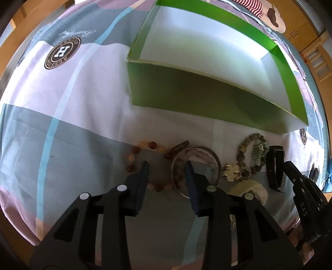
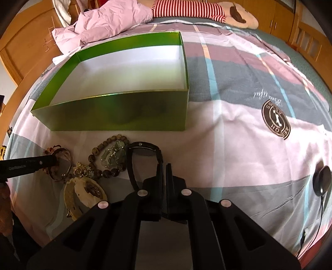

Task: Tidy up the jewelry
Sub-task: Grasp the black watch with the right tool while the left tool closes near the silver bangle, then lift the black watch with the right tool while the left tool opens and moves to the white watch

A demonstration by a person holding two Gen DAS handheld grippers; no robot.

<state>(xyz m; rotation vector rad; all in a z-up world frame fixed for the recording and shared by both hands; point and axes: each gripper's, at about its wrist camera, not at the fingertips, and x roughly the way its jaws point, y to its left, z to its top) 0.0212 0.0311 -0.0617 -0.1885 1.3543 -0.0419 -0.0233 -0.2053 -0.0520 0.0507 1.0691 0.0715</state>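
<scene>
An empty green box (image 1: 186, 91) with a white floor stands on the bed; it also shows in the right wrist view (image 2: 116, 112). Jewelry lies in a row in front of it: an amber bead bracelet (image 1: 137, 153), a pale bead bracelet inside a metal bangle (image 1: 197, 157), a speckled bead bracelet with green charms (image 1: 249, 153), a gold flower brooch (image 1: 231, 172) and a black watch (image 2: 143, 151). My left gripper (image 1: 167, 168) is open, its fingers straddling the amber bracelet and the bangle's edge. My right gripper (image 2: 165, 170) is shut on the watch's strap.
The bed has a patchwork sheet (image 2: 238, 124). A cream carved ring piece (image 2: 83, 191) lies near the jewelry. A crumpled pink pillow (image 2: 108, 18) and a striped plush toy (image 2: 207, 10) lie behind the box. A small round black device with a cable (image 2: 321, 182) lies at right.
</scene>
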